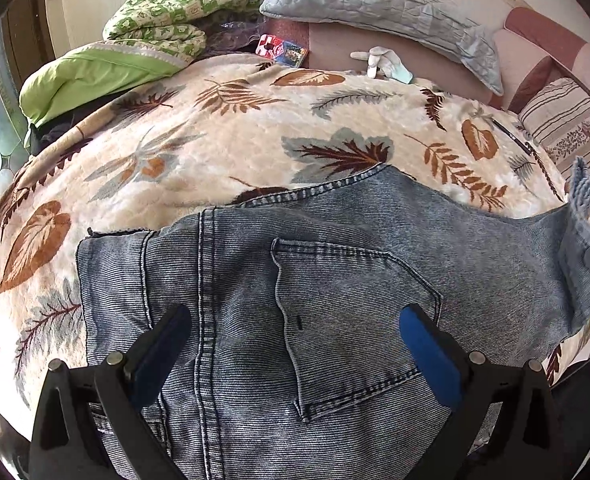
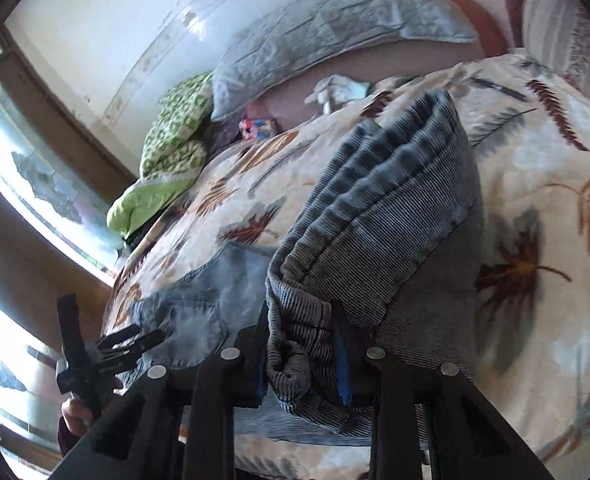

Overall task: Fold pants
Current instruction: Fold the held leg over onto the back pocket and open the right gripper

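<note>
Denim pants (image 1: 335, 280) lie across a leaf-patterned blanket (image 1: 215, 128), the landmark that covers the bed. At the blanket's far left edge sits a bunched green quilt (image 1: 175, 4), with a small colourful packet (image 1: 283, 50) just beyond the blanket's far edge. Toward the middle, the left gripper (image 1: 295, 344) hangs over the seat of the pants, its blue-padded fingers (image 1: 427, 352) spread wide to either side of the back pocket (image 1: 355, 320) and gripping nothing. A grey-blue pillow (image 1: 383, 8) lies past the blanket's far side, with a pale glove-like item (image 1: 379, 60) near it. At the blanket's right side, the right gripper (image 2: 303, 360) is clamped tight on a thick bunch of the pants' fabric, which rises off the blanket in stacked folds (image 2: 395, 184). A striped cushion (image 1: 567, 128) borders the blanket's right edge.
</note>
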Tool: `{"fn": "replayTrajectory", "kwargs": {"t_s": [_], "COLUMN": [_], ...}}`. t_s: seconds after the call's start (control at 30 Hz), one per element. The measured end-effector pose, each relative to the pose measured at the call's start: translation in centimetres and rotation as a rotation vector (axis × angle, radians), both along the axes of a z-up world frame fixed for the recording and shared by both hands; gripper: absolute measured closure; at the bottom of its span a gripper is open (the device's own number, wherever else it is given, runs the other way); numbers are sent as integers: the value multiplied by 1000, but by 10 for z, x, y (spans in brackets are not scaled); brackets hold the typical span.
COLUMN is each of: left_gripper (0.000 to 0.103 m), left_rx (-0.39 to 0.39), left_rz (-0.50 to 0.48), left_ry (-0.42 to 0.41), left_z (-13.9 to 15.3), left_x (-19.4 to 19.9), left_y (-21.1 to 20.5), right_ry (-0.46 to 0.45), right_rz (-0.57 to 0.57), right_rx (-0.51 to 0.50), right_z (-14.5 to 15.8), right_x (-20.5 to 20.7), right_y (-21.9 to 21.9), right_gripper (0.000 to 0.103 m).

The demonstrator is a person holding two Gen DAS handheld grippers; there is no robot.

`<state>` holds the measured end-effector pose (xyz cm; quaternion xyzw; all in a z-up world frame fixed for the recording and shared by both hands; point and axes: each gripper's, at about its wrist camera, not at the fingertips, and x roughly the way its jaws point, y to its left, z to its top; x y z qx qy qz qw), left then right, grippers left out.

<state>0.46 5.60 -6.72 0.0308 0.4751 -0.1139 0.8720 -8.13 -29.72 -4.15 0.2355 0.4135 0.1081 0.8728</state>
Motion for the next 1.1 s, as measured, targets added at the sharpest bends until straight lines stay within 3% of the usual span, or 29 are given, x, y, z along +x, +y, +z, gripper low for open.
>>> {"fn": "replayTrajectory", "kwargs": {"t_s": [0.2, 0.3, 0.37, 0.5, 0.67, 0.77, 0.83, 0.97, 1.1], "left_gripper": [0, 0, 0, 0, 0, 0, 0, 0, 0], "left_rx": [-10, -6, -4, -2, 11, 34, 56, 109, 240], "left_rz": [23, 29, 25, -1, -86, -150, -194, -277, -327], "left_ry": [-3, 6, 5, -8, -45, -58, -64, -98, -82], "left_z": [3, 0, -1, 0, 1, -3, -7, -13, -33], "left_x": [2, 4, 3, 1, -8, -15, -21, -34, -37], "left_y": [8, 9, 8, 0, -28, -53, -70, -99, -118], "right_ry": [104, 181, 154, 135, 26, -2, 15, 91, 210], "right_rz": [206, 271, 327, 417, 282, 132, 58, 10, 8], "right_rx": [34, -11, -17, -23, 65, 22, -33, -78, -70], "right_z": [-41, -66, -68, -53, -26, -16, -19, -39, -79], "right_x": [11, 14, 9, 1, 3, 19, 35, 67, 85], "right_y": [82, 109, 117, 114, 57, 27, 16, 5, -6], "right_gripper": [75, 60, 38, 35, 35, 35, 37, 51, 53]}}
